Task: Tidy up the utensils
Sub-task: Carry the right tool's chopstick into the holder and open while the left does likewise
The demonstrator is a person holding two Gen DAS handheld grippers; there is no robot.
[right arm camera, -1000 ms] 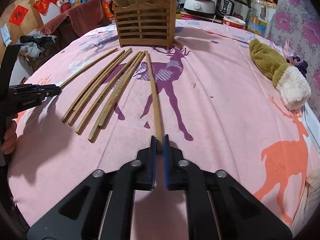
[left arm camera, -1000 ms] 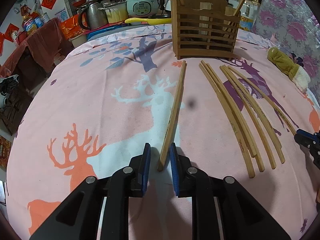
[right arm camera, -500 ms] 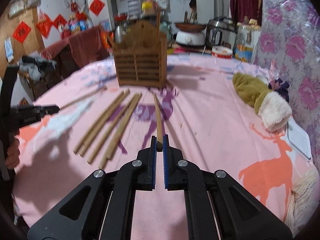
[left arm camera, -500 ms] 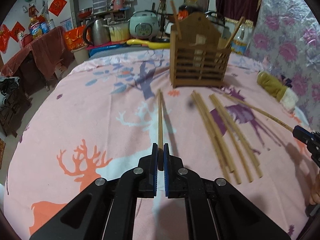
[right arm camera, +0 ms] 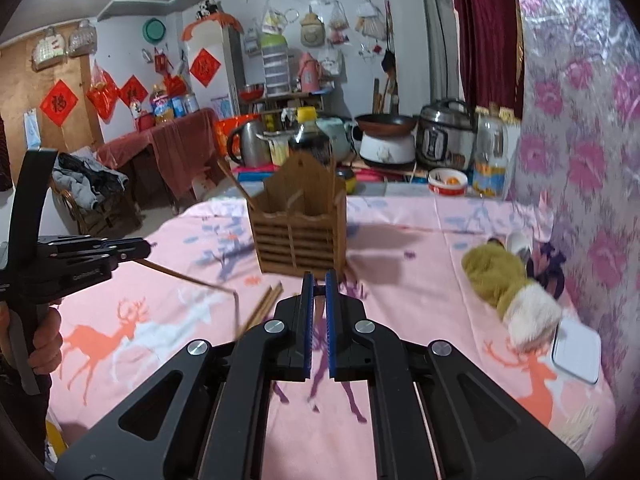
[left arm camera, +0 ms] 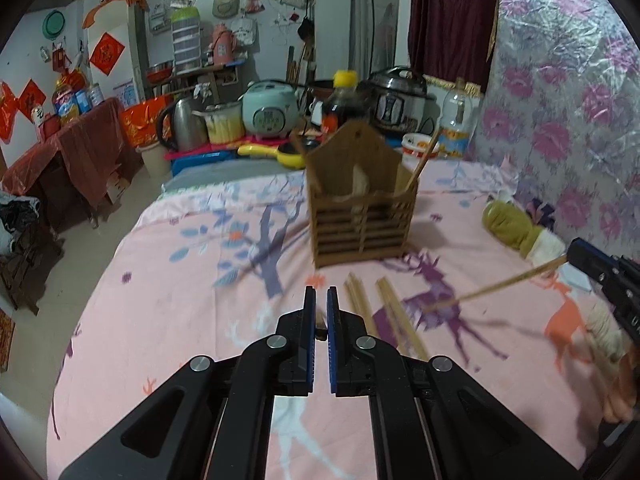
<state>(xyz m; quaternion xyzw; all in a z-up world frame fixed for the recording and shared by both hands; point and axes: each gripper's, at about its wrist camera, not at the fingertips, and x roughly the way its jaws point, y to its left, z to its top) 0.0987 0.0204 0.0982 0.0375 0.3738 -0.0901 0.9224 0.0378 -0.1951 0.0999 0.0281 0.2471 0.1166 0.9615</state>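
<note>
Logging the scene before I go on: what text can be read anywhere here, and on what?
"福": red square, far left.
Second red square: one character, too blurred to read.
Left gripper, lettering on its side: too small to read.
Bottle label: blurred.
Cooker panel: blurred.

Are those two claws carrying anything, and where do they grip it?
Each holds one chopstick by its near end: left gripper its chopstick, right gripper its chopstick.
</note>
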